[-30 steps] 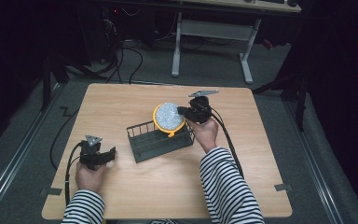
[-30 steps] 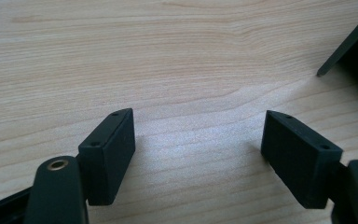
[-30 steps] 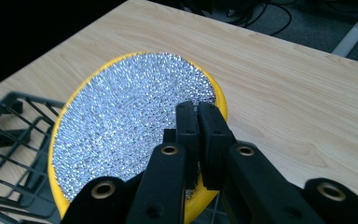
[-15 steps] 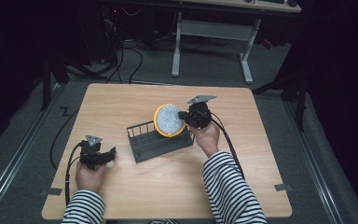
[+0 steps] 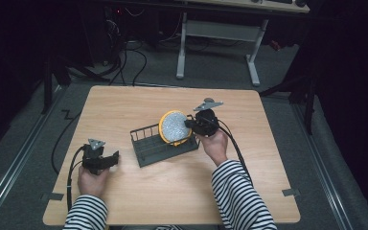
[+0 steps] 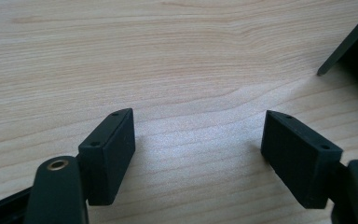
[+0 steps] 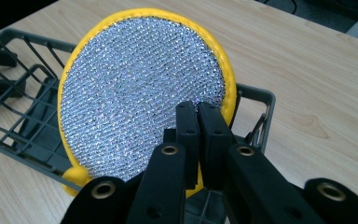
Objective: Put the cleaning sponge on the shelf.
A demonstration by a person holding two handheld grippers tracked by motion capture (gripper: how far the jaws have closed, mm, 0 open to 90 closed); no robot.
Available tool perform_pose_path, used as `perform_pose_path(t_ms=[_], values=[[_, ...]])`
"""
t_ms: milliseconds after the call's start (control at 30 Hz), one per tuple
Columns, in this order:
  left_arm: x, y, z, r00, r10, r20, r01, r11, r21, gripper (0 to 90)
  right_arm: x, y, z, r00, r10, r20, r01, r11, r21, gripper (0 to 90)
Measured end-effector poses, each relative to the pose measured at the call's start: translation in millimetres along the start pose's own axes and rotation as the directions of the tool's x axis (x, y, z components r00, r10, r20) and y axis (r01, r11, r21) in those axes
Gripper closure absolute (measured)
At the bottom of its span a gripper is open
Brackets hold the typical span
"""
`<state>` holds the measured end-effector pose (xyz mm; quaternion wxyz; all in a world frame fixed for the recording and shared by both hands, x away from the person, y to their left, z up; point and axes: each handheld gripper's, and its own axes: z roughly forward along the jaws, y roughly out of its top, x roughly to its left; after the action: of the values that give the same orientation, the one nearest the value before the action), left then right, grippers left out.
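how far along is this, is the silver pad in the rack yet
Done: the right gripper is shut on the edge of the yellow-rimmed silver pad and holds it upright at the right end of the dark wire rack. In hand: setting the pad into the rack; whether it rests on the bottom I cannot tell. Left: letting go. The left gripper sits open on the table, apart from the rack.

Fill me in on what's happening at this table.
A person in striped sleeves holds a gripper in each hand. The right gripper is clamped on the rim of a round yellow-edged silver scouring pad, holding it on edge at the right end of a dark wire rack. Whether the pad touches the rack is hard to tell. The left gripper rests near the table's left front with its jaws open and nothing between them.
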<state>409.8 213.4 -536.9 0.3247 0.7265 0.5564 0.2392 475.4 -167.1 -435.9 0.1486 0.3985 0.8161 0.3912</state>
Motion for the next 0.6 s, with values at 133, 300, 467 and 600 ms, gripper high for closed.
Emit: perform_pose_path(t_ms=[133, 300, 467, 600], values=[[0.0, 0.0, 0.0, 1.0, 0.0, 0.0, 0.0, 1.0, 0.0, 26.5, 0.7, -1.6, 0.8, 0.9999, -0.014, 0.005, 0.014, 0.9997, 0.02, 88.2], [-0.1, 0.0, 0.1, 1.0, 0.0, 0.0, 0.0, 1.0, 0.0, 26.5, -1.3, -3.9, 1.0, 1.0, -0.01, -0.001, 0.01, 0.9993, 0.036, 87.4], [0.1, 0.1, 0.1, 1.0, 0.0, 0.001, 0.0, 1.0, 0.0, 26.5, -2.9, -2.7, -6.4, 0.9998, 0.022, -0.003, -0.022, 0.9998, 0.003, 67.9], [0.1, 0.1, 0.1, 1.0, 0.0, 0.001, 0.0, 1.0, 0.0, 26.5, -5.2, 0.0, -16.1, 0.9992, 0.035, -0.017, -0.036, 0.9987, -0.036, 58.6]])
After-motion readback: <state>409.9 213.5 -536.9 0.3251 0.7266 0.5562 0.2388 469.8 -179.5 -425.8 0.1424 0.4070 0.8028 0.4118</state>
